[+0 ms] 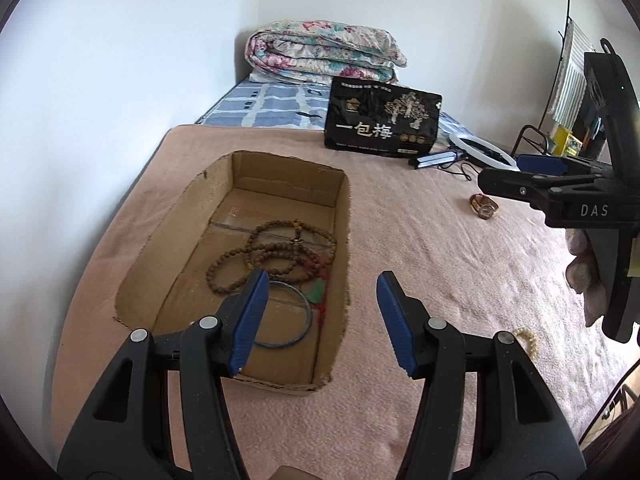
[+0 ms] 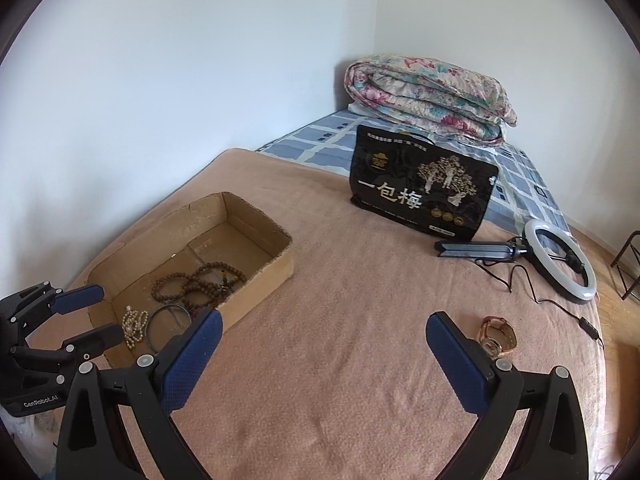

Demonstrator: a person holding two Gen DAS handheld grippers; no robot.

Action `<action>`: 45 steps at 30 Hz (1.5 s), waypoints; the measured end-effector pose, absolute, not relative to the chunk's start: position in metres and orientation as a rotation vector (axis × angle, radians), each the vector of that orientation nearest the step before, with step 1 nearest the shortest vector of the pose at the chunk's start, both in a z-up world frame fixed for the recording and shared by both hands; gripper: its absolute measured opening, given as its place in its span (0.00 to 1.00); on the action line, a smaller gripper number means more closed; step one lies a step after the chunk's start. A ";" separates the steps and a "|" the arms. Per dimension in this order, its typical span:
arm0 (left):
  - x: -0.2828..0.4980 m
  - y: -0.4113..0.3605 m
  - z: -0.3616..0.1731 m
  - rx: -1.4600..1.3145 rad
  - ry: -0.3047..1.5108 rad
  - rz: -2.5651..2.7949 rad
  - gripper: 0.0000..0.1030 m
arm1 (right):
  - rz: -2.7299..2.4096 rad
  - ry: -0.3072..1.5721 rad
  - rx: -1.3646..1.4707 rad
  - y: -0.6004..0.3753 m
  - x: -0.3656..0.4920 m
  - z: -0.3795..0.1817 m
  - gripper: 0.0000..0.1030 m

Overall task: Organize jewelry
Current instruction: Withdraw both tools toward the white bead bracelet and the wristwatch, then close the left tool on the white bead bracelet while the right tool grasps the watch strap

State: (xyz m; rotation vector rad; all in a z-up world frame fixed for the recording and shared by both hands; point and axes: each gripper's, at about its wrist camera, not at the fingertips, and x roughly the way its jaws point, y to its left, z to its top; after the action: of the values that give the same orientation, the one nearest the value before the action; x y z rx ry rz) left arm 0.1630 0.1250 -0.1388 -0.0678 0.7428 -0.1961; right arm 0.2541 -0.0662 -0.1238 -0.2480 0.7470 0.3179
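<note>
An open cardboard box (image 1: 280,178) sits on the pink blanket and holds brown bead strings (image 1: 272,256), a thin dark bangle (image 1: 294,320) and a green pendant (image 1: 317,292). The right wrist view shows the box (image 2: 256,292), the beads (image 2: 200,280), the bangle (image 2: 166,322) and a pearl string (image 2: 134,326). A wristwatch (image 1: 485,206) (image 2: 496,336) lies on the blanket. A pale bead bracelet (image 1: 528,338) lies at the right. My left gripper (image 1: 322,312) (image 2: 86,316) is open over the box's near end. My right gripper (image 2: 324,344) (image 1: 520,172) is open above the blanket, left of the watch.
A black gift bag (image 2: 420,188) stands behind on the blanket. A ring light (image 2: 560,260) with its stand and cable lies at the right. A folded floral quilt (image 2: 428,92) sits on the checked mattress by the wall. A wire rack (image 1: 560,80) stands at the far right.
</note>
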 end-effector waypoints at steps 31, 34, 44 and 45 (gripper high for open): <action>0.135 -0.085 -0.195 0.141 0.925 -0.638 0.29 | 0.052 0.799 -0.160 -0.280 0.269 -0.147 1.00; 0.136 -0.092 -0.202 0.159 0.940 -0.647 0.23 | 0.052 0.801 -0.158 -0.286 0.277 -0.153 1.00; 0.143 -0.103 -0.224 0.182 0.987 -0.658 0.22 | 0.098 0.830 -0.162 -0.280 0.307 -0.181 1.00; 0.144 -0.103 -0.226 0.184 0.992 -0.655 0.22 | 0.100 0.836 -0.166 -0.278 0.311 -0.185 1.00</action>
State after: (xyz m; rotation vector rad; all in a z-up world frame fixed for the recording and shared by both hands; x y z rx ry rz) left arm 0.1439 -0.1032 -0.2262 0.1838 0.9916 -0.6551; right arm 0.3110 -0.2785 -0.1849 -0.1658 0.8357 0.1000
